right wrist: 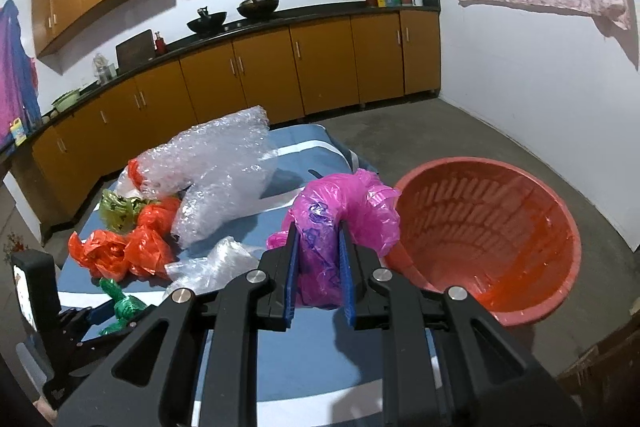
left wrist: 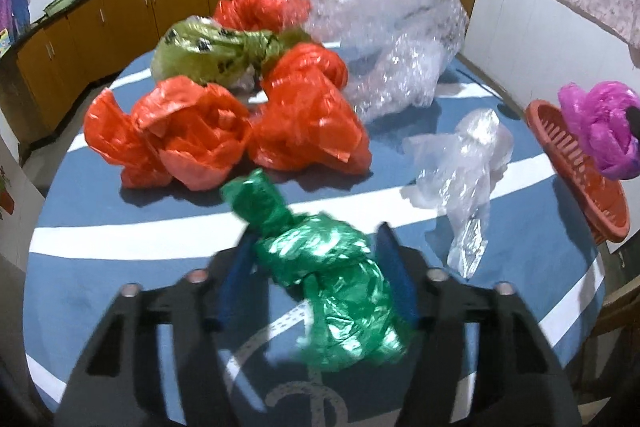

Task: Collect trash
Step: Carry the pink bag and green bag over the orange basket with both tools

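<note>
Left gripper (left wrist: 316, 259): blue pads straddling the crumpled green plastic bag (left wrist: 332, 283) on the blue-and-white striped tabletop (left wrist: 120, 291); can't tell if they press it.

Right gripper (right wrist: 318, 267): pinching a crumpled magenta plastic bag (right wrist: 340, 215), held just beside the rim of the red slatted plastic basket (right wrist: 492, 227).

Count on the table: orange-red bags, at least four (left wrist: 188, 135); one olive-green bag (left wrist: 208, 51); one big bubble-wrap wad (left wrist: 392, 35); one small clear bag (left wrist: 464, 171).

Near table half mostly bare. Basket at the right edge.

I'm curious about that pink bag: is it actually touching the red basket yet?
Cannot tell. In the right wrist view the pink bag, clamped in the right gripper, overlaps the red basket's rim, with no contact or gap plainly visible.
</note>
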Demonstrator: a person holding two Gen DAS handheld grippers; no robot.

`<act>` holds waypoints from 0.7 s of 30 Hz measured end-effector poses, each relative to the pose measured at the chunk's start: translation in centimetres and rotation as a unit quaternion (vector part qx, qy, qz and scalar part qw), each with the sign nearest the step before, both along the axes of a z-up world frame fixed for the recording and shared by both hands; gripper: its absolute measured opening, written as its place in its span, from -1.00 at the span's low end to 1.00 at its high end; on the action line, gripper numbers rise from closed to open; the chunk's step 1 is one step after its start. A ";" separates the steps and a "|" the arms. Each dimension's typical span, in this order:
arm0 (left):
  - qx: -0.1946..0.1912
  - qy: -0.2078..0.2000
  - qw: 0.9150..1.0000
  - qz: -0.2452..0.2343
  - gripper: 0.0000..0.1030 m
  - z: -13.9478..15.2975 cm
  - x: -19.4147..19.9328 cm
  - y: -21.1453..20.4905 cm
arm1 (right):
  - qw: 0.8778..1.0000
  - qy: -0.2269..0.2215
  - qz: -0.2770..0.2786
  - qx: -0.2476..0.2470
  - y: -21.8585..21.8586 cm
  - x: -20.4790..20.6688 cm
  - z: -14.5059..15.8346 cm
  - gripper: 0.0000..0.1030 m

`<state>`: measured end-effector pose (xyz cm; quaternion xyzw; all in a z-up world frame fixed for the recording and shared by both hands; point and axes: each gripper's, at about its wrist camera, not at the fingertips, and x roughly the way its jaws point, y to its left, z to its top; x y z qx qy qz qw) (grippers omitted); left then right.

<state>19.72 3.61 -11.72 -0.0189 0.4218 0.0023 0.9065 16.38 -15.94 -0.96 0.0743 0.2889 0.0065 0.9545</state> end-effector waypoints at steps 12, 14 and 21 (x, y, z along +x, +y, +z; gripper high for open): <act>0.001 -0.058 0.998 -0.026 -0.13 4.3 -1.9 -0.5 | 1.000 -0.013 -0.006 0.014 -1.9 -1.9 0.3 -0.64; 0.001 -0.070 0.997 -0.035 -0.13 5.6 -1.8 -1.2 | 1.000 -0.016 -0.013 0.017 -2.7 -2.2 0.4 -0.64; -0.009 -0.104 0.990 -0.098 -0.13 9.6 -0.7 -6.3 | 0.998 -0.023 -0.048 0.016 -6.2 -3.1 0.6 -0.64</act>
